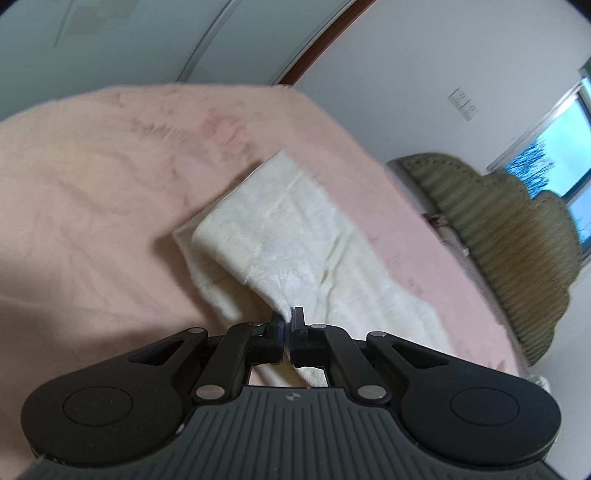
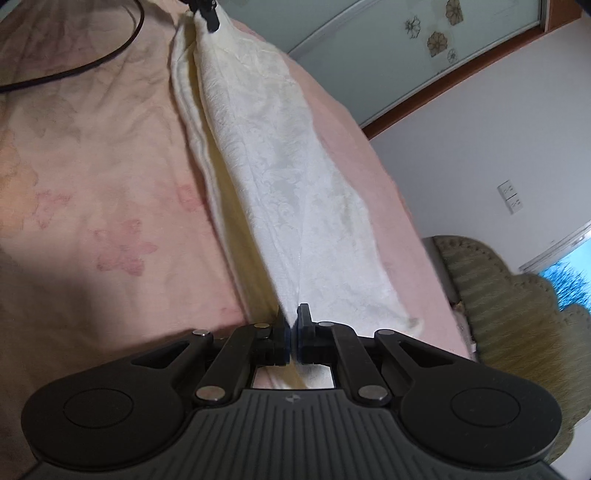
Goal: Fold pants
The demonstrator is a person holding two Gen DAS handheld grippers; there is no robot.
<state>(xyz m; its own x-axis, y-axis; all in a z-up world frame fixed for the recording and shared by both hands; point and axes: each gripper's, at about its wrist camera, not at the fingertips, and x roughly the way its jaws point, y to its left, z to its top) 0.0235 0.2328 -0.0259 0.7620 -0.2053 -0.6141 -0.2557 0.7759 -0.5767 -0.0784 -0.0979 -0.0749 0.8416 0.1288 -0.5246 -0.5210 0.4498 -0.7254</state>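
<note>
Both tongs clamp cream pants edges above pink bedspread.

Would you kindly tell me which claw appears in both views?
The left claw: it also shows at the right view's top edge, gripping the pants; the right claw appears once.
</note>
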